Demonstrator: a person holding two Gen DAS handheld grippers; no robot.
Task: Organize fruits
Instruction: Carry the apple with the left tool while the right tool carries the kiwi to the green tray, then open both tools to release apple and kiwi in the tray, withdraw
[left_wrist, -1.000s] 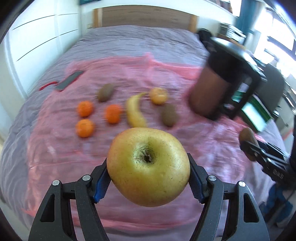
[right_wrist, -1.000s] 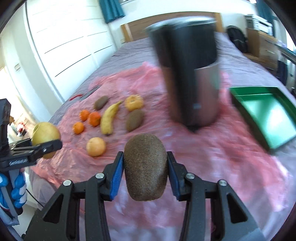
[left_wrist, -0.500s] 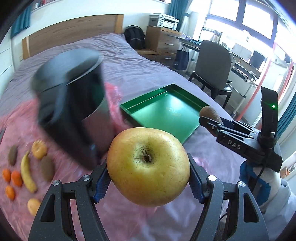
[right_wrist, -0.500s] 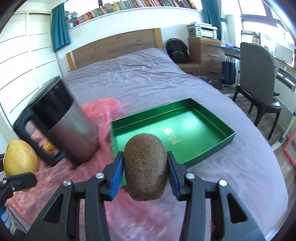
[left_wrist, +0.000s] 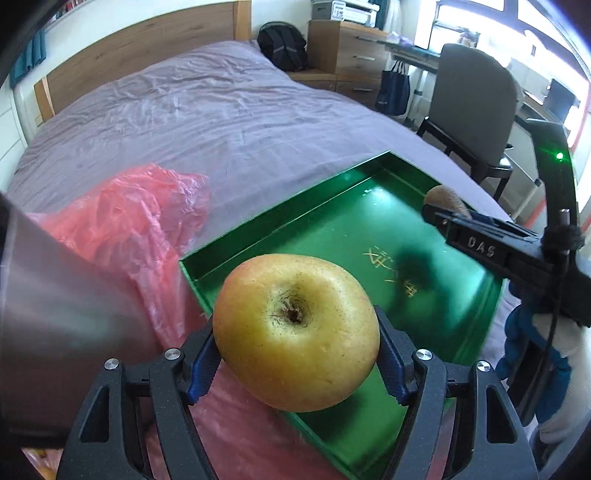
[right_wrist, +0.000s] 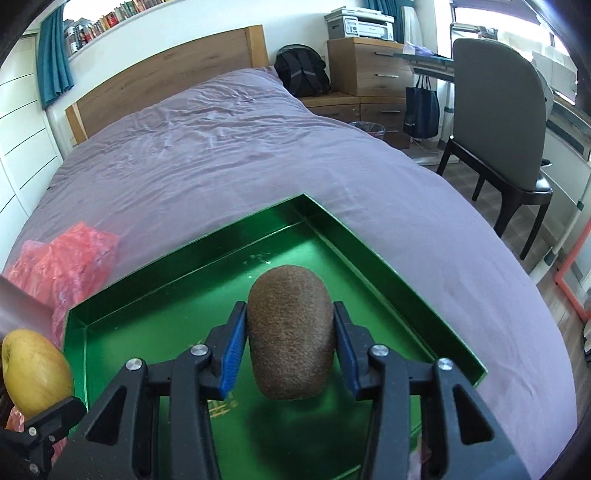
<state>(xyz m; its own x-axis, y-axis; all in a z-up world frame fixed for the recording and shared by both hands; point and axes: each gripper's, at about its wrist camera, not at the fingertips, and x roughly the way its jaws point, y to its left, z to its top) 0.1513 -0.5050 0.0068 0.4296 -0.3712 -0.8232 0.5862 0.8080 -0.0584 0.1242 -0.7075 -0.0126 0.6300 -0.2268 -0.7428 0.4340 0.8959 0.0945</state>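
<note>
Both claws have swung off the fruit spread & now hang over the green tray (right_wrist: 388, 266) on the bed (right_wrist: 221, 155). Left claw (left_wrist: 295, 354) clamps the apple (left_wrist: 295, 332), right claw (right_wrist: 290, 343) clamps the kiwi (right_wrist: 290, 336). Pink plastic sheet (left_wrist: 129, 221) at 9 o'clock of tray, w/ a blurred metal can (left_wrist: 55, 314) close in; chair (right_wrist: 498, 122) at 2 o'clock.

Colours around the green tray

The tray (right_wrist: 388, 266) was glossy green with gold lettering; over it, a yellow apple (left_wrist: 295, 332) blushed red and a brown fuzzy kiwi (right_wrist: 290, 336). Beside it lay pink plastic (left_wrist: 129, 229) on mauve bedding (right_wrist: 221, 147).
</note>
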